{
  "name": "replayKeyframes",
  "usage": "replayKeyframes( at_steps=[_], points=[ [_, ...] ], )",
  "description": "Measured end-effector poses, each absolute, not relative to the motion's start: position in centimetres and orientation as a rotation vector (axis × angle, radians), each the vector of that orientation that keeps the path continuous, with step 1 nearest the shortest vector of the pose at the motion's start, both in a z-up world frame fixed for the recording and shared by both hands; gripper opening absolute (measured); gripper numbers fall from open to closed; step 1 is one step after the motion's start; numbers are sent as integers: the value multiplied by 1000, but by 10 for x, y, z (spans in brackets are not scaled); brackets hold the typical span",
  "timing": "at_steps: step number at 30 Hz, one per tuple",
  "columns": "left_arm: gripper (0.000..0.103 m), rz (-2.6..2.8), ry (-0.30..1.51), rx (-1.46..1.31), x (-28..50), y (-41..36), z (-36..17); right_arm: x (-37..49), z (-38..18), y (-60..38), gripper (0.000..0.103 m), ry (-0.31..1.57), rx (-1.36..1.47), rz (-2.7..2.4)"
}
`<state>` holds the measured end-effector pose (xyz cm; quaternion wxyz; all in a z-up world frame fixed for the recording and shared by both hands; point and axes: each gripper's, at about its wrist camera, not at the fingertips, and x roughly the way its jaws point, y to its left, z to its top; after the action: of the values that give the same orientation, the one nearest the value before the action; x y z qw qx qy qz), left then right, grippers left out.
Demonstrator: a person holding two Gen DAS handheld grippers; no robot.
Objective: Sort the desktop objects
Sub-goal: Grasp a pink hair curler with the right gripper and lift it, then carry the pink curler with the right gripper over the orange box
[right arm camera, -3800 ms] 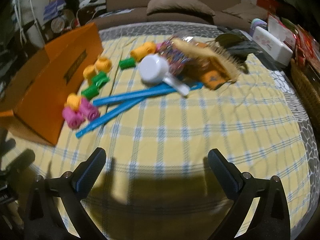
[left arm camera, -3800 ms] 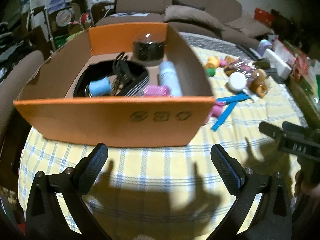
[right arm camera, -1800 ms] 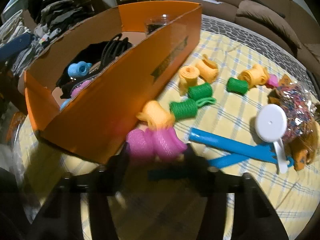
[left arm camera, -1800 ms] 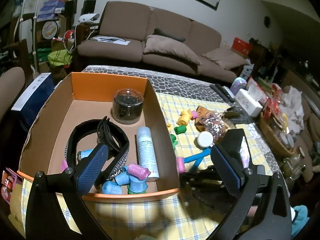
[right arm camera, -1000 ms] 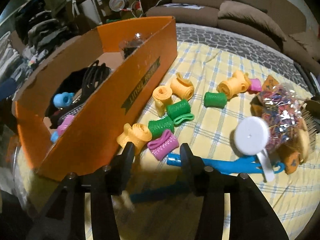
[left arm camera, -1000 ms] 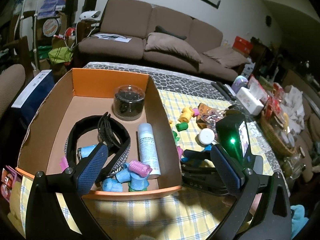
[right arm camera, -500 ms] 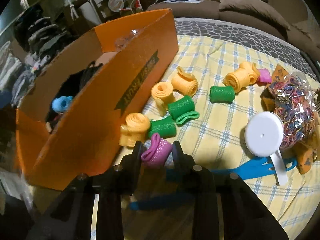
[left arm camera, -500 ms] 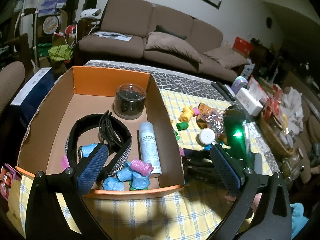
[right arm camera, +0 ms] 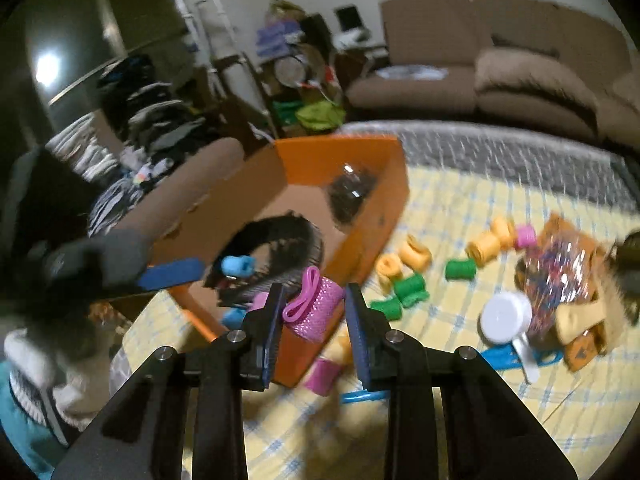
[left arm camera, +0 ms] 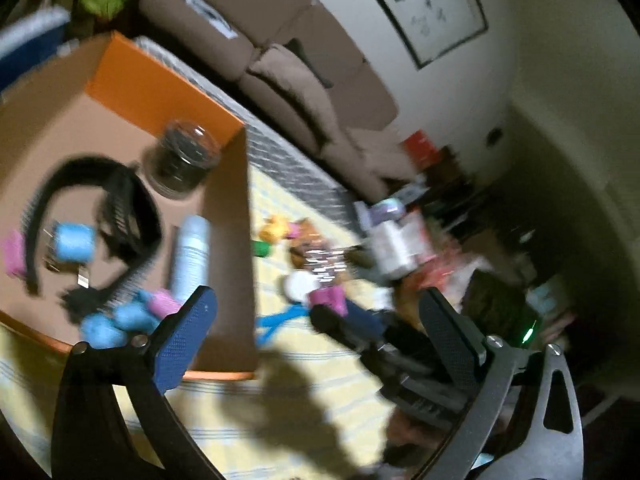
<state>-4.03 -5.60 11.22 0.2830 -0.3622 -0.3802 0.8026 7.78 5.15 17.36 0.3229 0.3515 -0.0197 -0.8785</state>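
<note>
While the right hand-held gripper (right arm camera: 314,312) pinches a pink roller (right arm camera: 316,308) by the orange box (right arm camera: 360,240), dropping it inside looks next.

Pink curler (right arm camera: 313,309), orange box (right arm camera: 384,204), yellow-and-blue checked cloth (right arm camera: 460,196), green curlers (right arm camera: 460,269), blue comb (right arm camera: 516,357), brown sofa (right arm camera: 500,68).

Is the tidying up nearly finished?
Not yet. Blue hair rollers and a black headband already lie in the orange cardboard box. The right gripper holds a pink roller by the box. Green rollers and yellow rollers wait on the checked tablecloth.
</note>
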Motion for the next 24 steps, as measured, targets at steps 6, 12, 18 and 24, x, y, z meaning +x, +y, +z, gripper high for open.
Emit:
replayKeyframes(
  at_steps=[6,12,18,24],
  points=[
    [65,1997,-1089,-965,-47,-55,104,97,188,30,30,67,833,-2295],
    [31,1966,-1119,-999,-51,-55,95,99,189,22,31,70,809,-2281],
    [27,1940,-1139,-1023,-52,-56,88,101,192,22,30,58,793,-2264],
    [25,1965,-1134,-1023,-50,-58,88,103,190,20,31,70,799,-2256]
  ],
)
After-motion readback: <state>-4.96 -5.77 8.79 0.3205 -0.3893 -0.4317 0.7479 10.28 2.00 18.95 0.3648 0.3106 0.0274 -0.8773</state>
